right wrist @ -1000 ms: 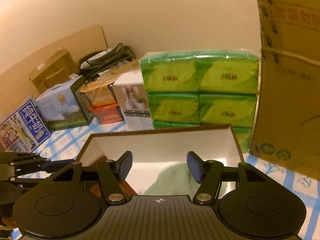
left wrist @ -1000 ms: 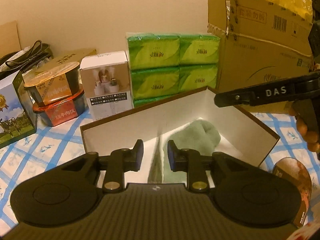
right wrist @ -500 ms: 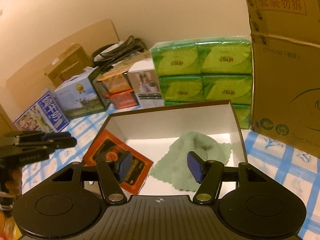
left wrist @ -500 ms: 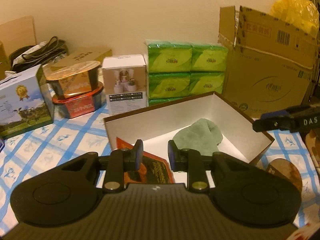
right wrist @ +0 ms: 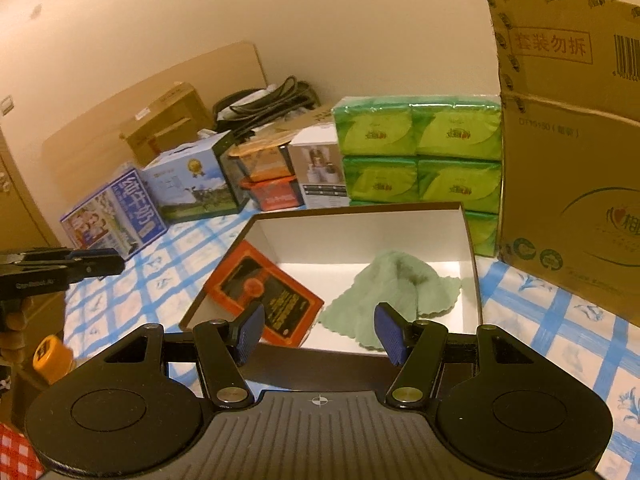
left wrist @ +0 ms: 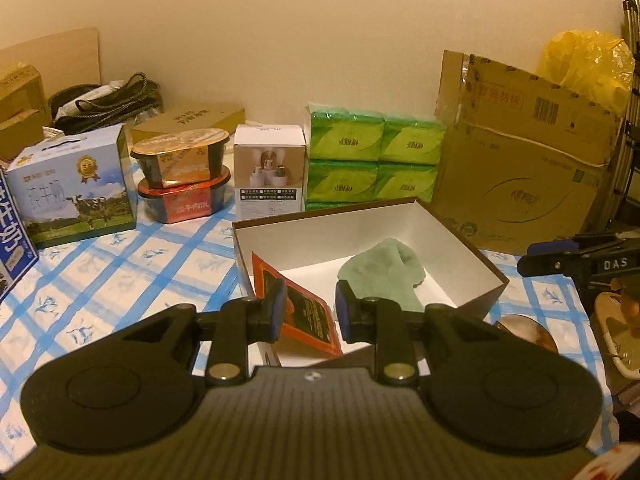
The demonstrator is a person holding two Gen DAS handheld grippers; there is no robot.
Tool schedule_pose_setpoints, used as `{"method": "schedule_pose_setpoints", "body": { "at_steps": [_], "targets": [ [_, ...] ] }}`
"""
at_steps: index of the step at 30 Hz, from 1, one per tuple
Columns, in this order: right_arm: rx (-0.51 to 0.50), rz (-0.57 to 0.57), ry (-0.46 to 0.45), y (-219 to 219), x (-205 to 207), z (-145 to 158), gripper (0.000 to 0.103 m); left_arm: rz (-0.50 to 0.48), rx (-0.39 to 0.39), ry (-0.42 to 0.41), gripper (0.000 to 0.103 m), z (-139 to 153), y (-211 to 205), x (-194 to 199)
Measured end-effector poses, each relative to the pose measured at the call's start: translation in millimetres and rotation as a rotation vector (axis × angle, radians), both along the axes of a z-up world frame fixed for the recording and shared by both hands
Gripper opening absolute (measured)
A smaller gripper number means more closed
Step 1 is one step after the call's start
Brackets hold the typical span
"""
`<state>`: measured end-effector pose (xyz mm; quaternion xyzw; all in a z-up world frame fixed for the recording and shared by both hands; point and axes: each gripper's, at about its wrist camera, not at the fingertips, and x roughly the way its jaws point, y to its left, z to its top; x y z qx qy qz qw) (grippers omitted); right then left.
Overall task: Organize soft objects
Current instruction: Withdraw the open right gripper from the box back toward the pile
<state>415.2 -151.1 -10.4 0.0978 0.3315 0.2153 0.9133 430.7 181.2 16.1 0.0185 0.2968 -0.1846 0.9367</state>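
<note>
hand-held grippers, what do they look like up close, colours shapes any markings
Both are matte black. The left hand-held gripper and right hand-held gripper each have two round discs at the base, a ribbed centre plate, silver pivot screws and blue textured pads. Seen side-on, the right one carries white "DAS" lettering.

Landmark: stack of green tissue packs (left wrist: pixel 374 162), against the wall.
Right of stack: tall cardboard carton (left wrist: pixel 520 168), touching or just beside it; yellow plastic bag (left wrist: pixel 584 64) behind the carton.
Left of stack: white product box (left wrist: pixel 270 172), just beside.
Further left: two stacked noodle bowls (left wrist: pixel 182 174), then blue milk carton (left wrist: pixel 74 188).
Behind the bowls: coiled black cable (left wrist: pixel 108 102).
Underneath: blue-checked tablecloth (left wrist: pixel 112 276).
</note>
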Motion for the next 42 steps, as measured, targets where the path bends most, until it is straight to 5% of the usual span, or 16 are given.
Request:
{"method": "schedule_pose_setpoints", "body": {
  "at_steps": [7, 19, 30, 42],
  "targets": [
    [-0.034, 0.054, -0.025, 3, 9, -10, 0.061, 0.019, 0.029, 0.012, 0.023, -9, 8, -6],
    [-0.072, 0.028, 0.017, 1, 54, -56, 0.061, -0.026, 0.065, 0.095, 0.023, -67, -1, 53],
    [-0.050, -0.016, 0.020, -15, 78, -73, 0.061, 0.003, 0.037, 0.371, 0.022, -111, -21, 108],
    [-0.041, -0.044, 0.031, -28, 79, -84, 0.061, 0.053, 0.080, 0.406, 0.020, -126, -58, 150]
  ]
}}
